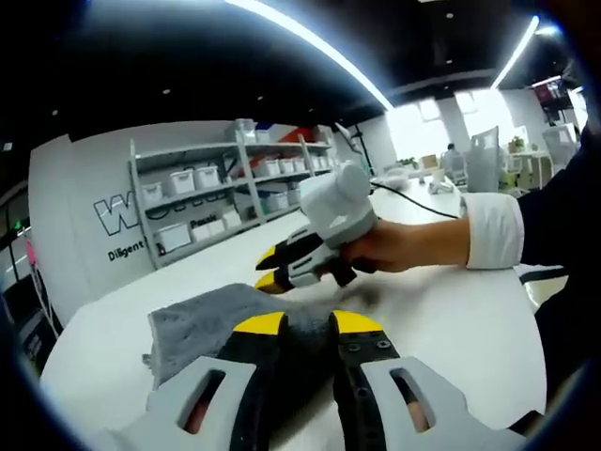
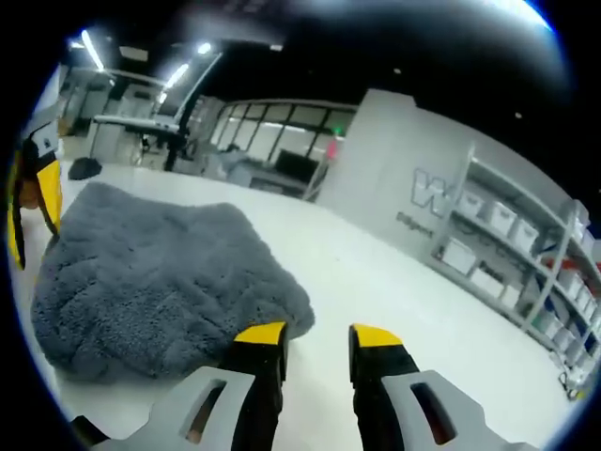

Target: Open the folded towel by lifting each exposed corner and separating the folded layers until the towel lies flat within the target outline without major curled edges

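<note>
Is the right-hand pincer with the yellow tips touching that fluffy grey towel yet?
Apart. In the left gripper view the right gripper hangs above the fluffy grey towel, white table showing beneath its open yellow tips.

- The towel (image 1: 221, 324) lies folded on the worktop (image 1: 451, 319).
- In the left gripper view, the left hand-held gripper (image 1: 308, 325) sits over the towel's near edge.
- The right hand-held gripper (image 1: 272, 268), held in a hand (image 1: 399, 246), hovers just beyond the towel's far edge.
- A shelf rack (image 1: 235, 188) stands behind the worktop, against the wall.
- In the right gripper view, the right hand-held gripper's tips are by the towel's (image 2: 160, 272) near corner.
</note>
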